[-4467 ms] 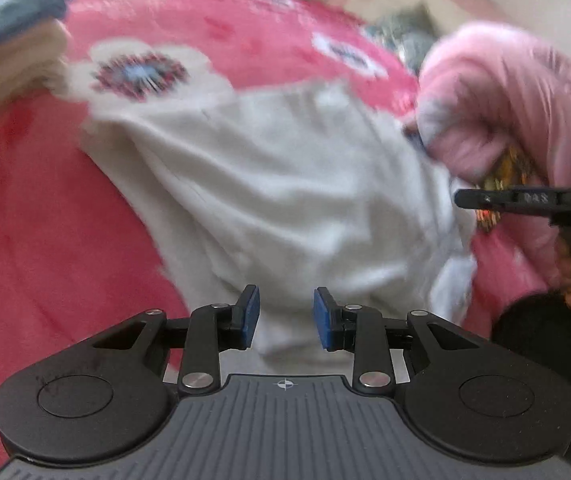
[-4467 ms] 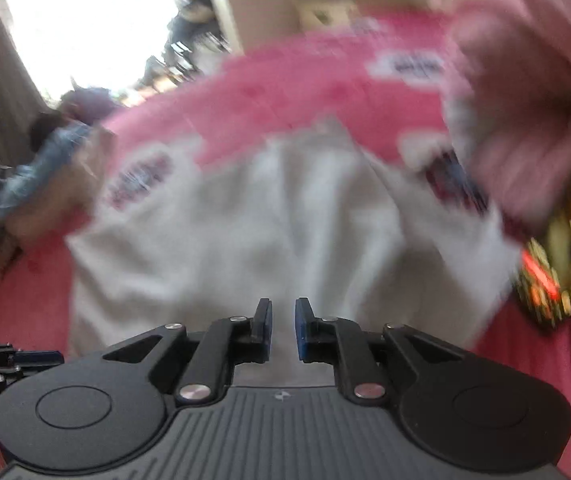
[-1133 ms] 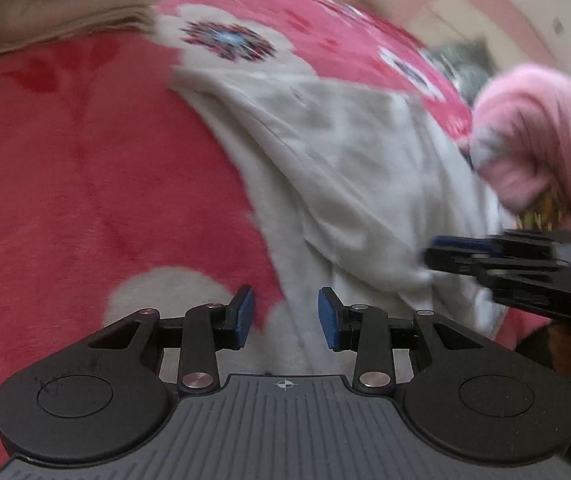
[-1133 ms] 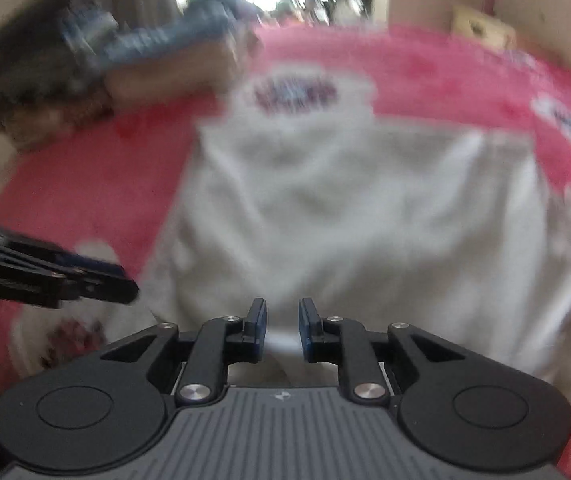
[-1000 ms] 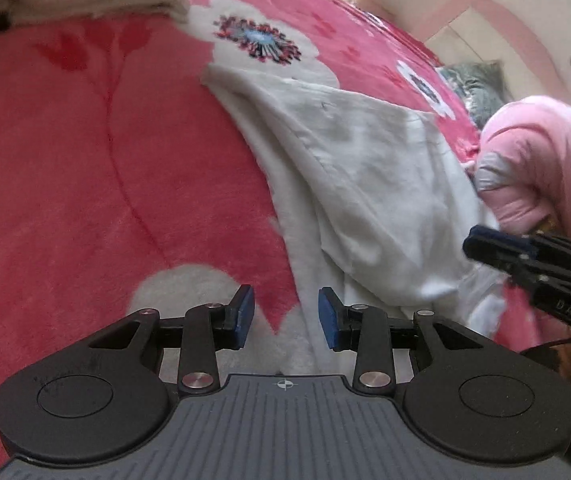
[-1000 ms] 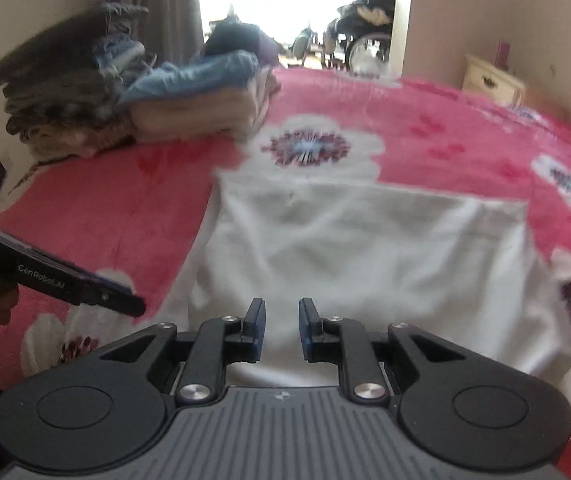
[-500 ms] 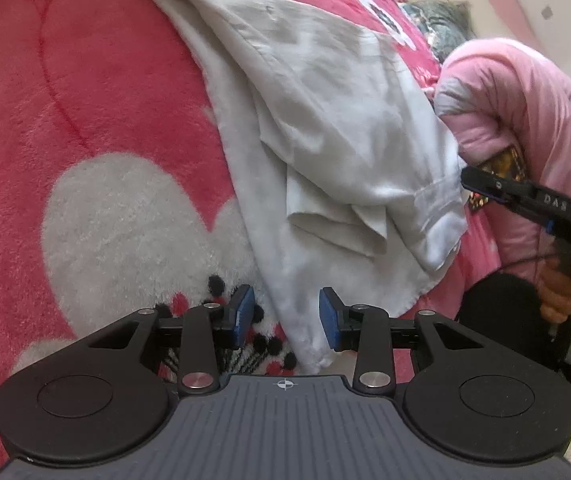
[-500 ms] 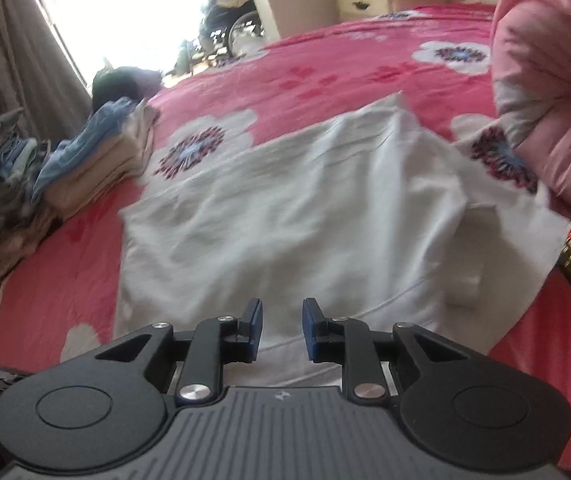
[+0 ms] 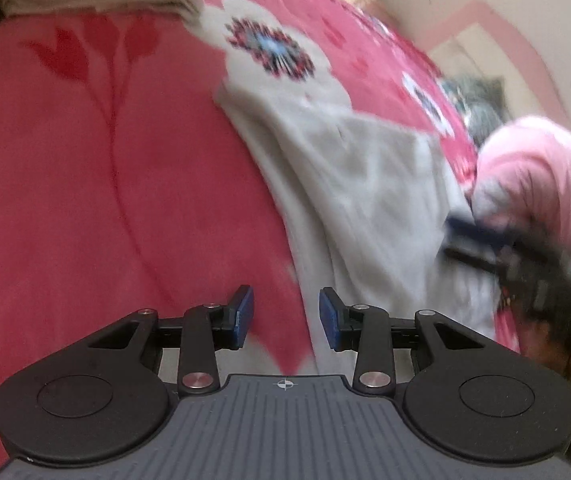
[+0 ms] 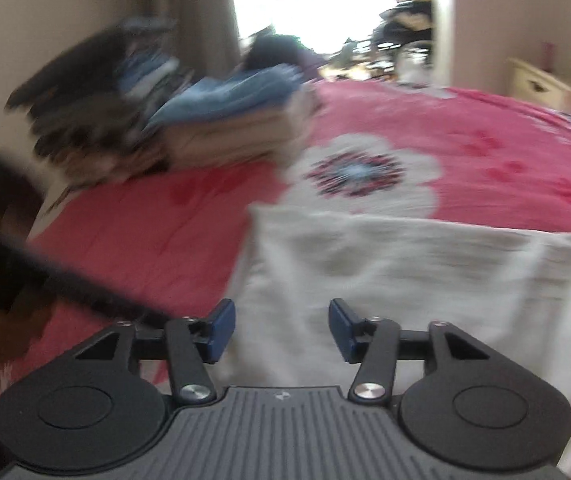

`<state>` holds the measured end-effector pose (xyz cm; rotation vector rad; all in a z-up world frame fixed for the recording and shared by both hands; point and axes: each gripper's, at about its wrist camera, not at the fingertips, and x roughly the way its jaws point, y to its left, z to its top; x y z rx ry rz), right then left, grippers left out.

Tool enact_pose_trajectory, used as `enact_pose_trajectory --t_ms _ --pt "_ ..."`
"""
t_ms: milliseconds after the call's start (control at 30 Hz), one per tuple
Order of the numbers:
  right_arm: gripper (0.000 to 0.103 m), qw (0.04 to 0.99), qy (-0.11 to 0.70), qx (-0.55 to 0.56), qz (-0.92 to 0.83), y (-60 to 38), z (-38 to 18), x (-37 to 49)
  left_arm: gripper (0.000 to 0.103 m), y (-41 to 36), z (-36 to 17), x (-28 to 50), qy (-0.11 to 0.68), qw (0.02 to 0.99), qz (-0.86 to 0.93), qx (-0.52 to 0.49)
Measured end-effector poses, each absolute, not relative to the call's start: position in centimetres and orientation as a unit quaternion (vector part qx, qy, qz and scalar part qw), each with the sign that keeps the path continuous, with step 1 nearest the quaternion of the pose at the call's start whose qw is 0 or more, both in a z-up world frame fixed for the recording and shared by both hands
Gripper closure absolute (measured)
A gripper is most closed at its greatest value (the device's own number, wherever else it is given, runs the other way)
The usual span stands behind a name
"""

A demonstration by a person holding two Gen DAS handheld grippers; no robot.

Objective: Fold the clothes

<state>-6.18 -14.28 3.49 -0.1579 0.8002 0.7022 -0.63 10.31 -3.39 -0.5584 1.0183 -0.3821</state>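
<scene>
Across the centre and lower right of the right wrist view, the white garment (image 10: pixel 425 280) lies spread on the pink flowered blanket (image 10: pixel 145 232), one straight edge running across mid-frame — laid flat, probably so corners can be picked up for a fold. At the bottom of that frame the right gripper (image 10: pixel 281 330) hovers over the cloth's near edge; its jaws are opening, nothing pinched between them. In the left wrist view the left gripper (image 9: pixel 285 316) sits at bottom centre, jaws moderately apart and empty, straddling the garment's left border where cloth meets blanket. A stack of folded clothes (image 10: pixel 225 120) waits at upper left, likely where finished pieces go.
</scene>
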Motion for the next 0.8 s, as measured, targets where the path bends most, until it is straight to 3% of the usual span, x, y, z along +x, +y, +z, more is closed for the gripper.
enact_pose_trajectory --t_ms 133,233,300,567,800 --pt "0.045 0.838 0.419 -0.101 0.335 -12.1 0.7 -6.7 0.058 10.9 -3.8 1.7 0.467 0.814 -0.195 -0.286" --pt "0.036 0.831 0.435 -0.101 0.332 -11.5 0.0 -8.2 0.054 11.0 -4.2 2.8 0.468 0.805 -0.205 -0.302" --pt "0.028 0.831 0.437 -0.105 0.328 -11.2 -0.3 -9.4 0.054 11.2 -4.4 3.5 0.467 0.802 -0.205 -0.31" --pt "0.012 0.838 0.423 -0.168 0.301 -8.6 -1.5 -11.8 0.054 10.8 -4.4 6.1 0.457 0.815 -0.169 -0.315" --pt "0.01 0.829 0.421 -0.222 0.294 -8.2 -2.0 -13.0 0.058 10.1 -4.3 7.7 0.446 0.828 -0.139 -0.311"
